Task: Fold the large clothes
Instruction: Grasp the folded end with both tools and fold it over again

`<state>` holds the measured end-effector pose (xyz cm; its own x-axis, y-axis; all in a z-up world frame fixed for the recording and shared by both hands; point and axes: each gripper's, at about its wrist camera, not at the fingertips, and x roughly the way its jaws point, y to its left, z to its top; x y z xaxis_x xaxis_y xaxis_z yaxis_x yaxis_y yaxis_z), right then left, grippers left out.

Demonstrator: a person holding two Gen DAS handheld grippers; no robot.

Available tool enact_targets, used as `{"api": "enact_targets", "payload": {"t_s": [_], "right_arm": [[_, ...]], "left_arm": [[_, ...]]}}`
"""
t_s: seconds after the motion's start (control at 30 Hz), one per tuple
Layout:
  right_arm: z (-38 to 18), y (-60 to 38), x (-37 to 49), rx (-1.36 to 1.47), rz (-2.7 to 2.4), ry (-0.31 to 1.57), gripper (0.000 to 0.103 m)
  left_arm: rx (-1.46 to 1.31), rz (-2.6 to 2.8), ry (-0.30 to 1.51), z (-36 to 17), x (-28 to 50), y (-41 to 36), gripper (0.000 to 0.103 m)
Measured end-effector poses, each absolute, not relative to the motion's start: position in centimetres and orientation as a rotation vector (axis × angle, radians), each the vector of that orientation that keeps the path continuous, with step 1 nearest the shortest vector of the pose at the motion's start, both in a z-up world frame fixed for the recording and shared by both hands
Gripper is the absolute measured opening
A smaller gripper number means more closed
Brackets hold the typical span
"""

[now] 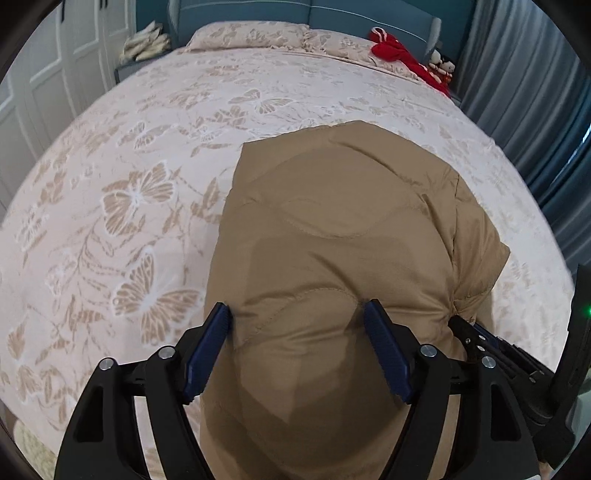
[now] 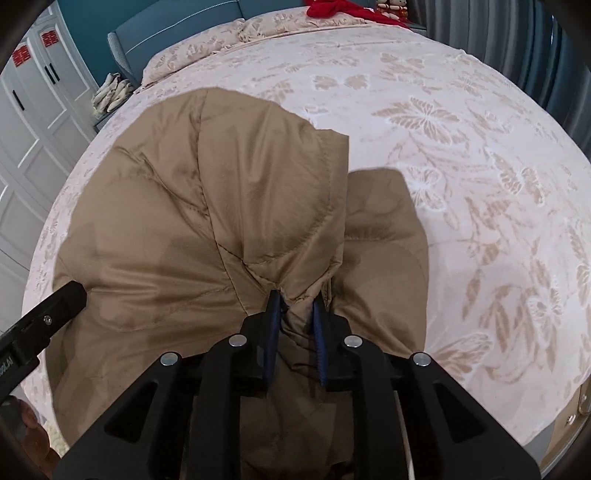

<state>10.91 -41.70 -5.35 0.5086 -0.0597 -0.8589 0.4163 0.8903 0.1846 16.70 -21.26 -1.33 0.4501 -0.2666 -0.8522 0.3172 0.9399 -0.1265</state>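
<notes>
Bed [image 1: 110,206]: wide, covered with a pale pink spread woven with tan butterflies and leaves; pillows [image 1: 251,35] in the same print lie against a blue padded headboard [image 1: 332,14]. Jacket [image 1: 343,221]: tan, quilted, puffy, smooth matte shell with curved stitch lines; lies on the near part of the spread, bunched toward the grippers. Red garment [image 1: 402,55]: crumpled at the far corner by the pillows. Left gripper [image 1: 297,314]: pitched steeply down, black frame, ribbed blue pads, jaws wide apart straddling a fold of the jacket, not pinching it. Right gripper [image 2: 295,302]: likewise pitched down, jaws nearly together, clamped on a gathered pinch of jacket fabric.
</notes>
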Motion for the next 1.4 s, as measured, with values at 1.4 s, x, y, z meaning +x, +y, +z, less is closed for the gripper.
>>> {"api": "enact_targets", "payload": {"t_s": [1.4], "right_arm": [[-9.6, -42.1, 11.1, 0.441, -0.292, 0.898, 0.016]], "left_arm": [[0.183, -0.283, 0.958, -6.9, 16.9, -24.9, 0.091]]}}
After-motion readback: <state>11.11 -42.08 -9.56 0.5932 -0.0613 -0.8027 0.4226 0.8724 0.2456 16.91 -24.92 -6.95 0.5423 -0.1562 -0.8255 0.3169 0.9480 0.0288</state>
